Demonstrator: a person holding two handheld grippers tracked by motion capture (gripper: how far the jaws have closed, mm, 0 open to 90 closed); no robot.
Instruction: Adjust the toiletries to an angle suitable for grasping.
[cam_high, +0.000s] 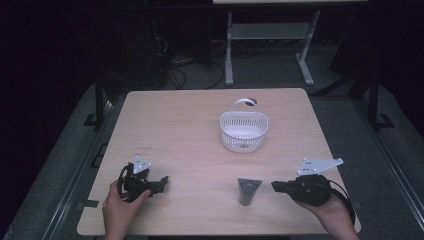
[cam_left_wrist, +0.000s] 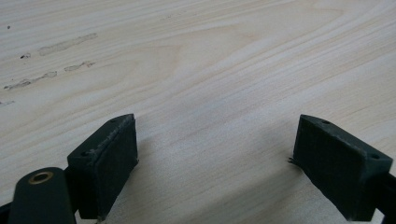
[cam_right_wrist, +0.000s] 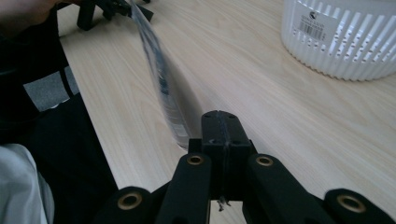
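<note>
Resting on the wooden table (cam_high: 190, 120), the left gripper (cam_left_wrist: 217, 158) has its jaws wide apart, nothing between them. The right gripper (cam_right_wrist: 220, 128) is squeezed closed, empty; a dark packet (cam_high: 248, 190) lies just past its tips, a white basket (cam_high: 243, 131) farther off.

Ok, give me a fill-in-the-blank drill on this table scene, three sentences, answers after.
1. The left gripper rests on the table with its jaws ____.
2. The right gripper has its jaws ____, with nothing between them.
3. The white basket stands with its handle on the ____ side from the person.

Missing words: open; shut; far
</note>
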